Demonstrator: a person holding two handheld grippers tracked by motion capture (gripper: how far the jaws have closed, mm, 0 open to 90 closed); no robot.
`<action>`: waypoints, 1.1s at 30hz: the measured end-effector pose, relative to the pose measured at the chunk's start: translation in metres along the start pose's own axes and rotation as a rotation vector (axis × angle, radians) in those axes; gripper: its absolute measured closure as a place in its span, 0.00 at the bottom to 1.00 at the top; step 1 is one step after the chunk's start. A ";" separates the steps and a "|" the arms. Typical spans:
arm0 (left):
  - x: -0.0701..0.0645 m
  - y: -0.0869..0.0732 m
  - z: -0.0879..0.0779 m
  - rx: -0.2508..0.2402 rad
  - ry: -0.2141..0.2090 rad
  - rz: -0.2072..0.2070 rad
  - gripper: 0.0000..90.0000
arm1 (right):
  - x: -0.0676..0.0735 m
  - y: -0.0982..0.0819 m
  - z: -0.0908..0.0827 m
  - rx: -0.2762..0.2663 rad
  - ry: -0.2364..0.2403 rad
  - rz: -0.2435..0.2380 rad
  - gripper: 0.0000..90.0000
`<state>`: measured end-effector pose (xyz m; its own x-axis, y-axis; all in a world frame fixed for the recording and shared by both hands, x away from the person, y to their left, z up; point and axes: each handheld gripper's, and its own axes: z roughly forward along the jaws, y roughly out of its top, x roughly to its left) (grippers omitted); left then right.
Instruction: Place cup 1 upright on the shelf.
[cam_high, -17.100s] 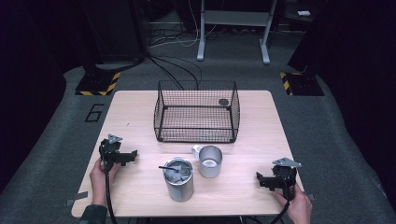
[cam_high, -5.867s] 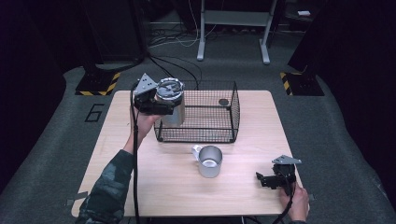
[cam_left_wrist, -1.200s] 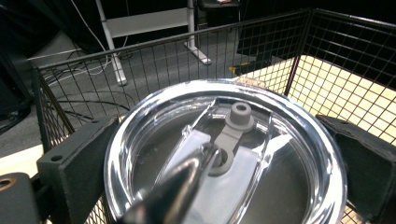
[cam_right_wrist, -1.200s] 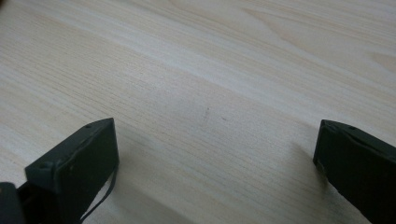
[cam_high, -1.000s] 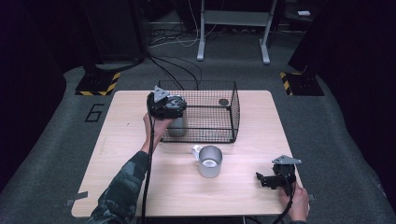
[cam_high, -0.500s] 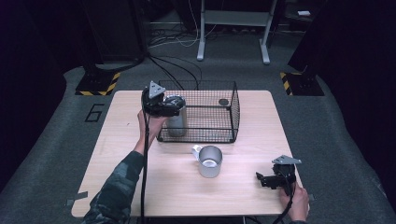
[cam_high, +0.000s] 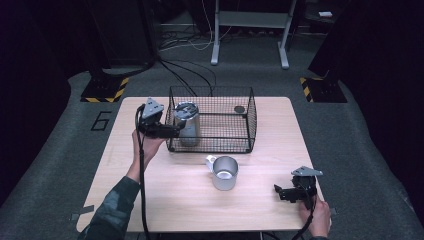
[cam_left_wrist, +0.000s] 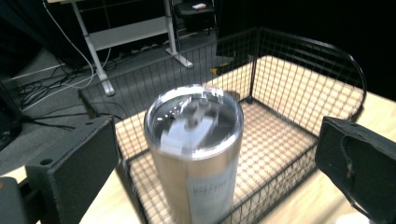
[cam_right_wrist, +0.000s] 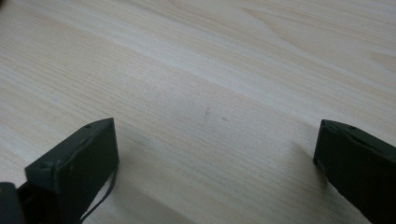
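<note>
Left hand-held gripper (cam_high: 172, 131) sits at the wire basket's (cam_high: 210, 147) left wall, jaws spread wide w/ gaps on both sides of the steel tumbler (cam_high: 186, 124); in the left gripper view the tumbler (cam_left_wrist: 196, 154) stands upright betw. the 2 jaws, lid on, touching neither, so released, not grasping. Tumbler is inside the basket, left end, apparently resting on its mesh floor. Judgement: 1st item looks delivered; what's left is backing the left hand-held gripper away and dealing w/ the metal mug (cam_high: 223, 172), which stands on the bench (cam_high: 165, 200) just in front of the basket, handle to the left. Right hand-held gripper (cam_high: 281, 192) rests near the bench's front right corner, well apart from the mug, jaws wide open over bare wood (cam_right_wrist: 210, 93), holding nothing. A small dark disc (cam_high: 239, 108) lies in the basket's far right corner.
</note>
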<state>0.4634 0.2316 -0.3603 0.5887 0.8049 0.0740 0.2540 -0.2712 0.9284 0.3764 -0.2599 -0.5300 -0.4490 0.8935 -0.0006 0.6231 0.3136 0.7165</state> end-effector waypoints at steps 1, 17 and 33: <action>0.000 -0.002 -0.003 0.000 0.002 0.000 0.00 | 0.000 0.000 0.000 0.000 0.001 -0.001 0.00; 0.003 -0.080 -0.041 0.102 0.044 0.000 0.00 | 0.000 0.000 0.000 -0.001 0.000 -0.001 0.00; 0.044 -0.161 -0.026 0.308 0.071 -0.166 0.00 | 0.000 0.000 0.000 0.001 0.001 0.000 0.00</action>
<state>0.4283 0.3245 -0.4966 0.4680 0.8831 -0.0330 0.5676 -0.2718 0.7772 0.3765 -0.2600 -0.5299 -0.4497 0.8932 -0.0002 0.6237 0.3143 0.7157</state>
